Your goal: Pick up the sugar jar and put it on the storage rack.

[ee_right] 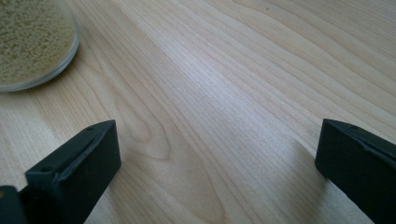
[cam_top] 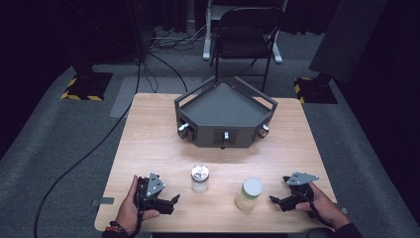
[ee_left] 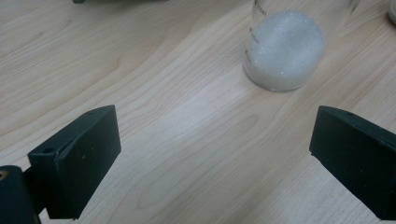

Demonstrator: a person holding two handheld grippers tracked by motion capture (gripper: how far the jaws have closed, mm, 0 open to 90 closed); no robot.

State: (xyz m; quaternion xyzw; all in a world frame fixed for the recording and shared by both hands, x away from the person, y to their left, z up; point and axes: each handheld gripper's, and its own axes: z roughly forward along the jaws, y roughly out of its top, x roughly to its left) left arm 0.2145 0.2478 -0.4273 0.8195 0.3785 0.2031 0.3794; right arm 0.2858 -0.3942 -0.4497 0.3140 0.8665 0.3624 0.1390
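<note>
Two clear jars stand near the front of the wooden table (cam_top: 148,144). The left jar (cam_top: 200,178) holds white granules (ee_left: 285,51) and has a shiny lid. The right jar (cam_top: 249,193) holds yellowish grains (ee_right: 32,39) under a pale lid. My left gripper (cam_top: 173,201) rests at the front left, open, its jaws wide apart with bare wood between them; the white jar stands ahead of it, untouched. My right gripper (cam_top: 275,200) lies at the front right, open and empty, just right of the yellowish jar.
A dark grey angular tray (cam_top: 225,106) with small knobs on its front faces stands at the back middle of the table. Beyond the table are a folding chair (cam_top: 245,34), floor cables and stand bases. Bare wood stretches between the tray and the jars.
</note>
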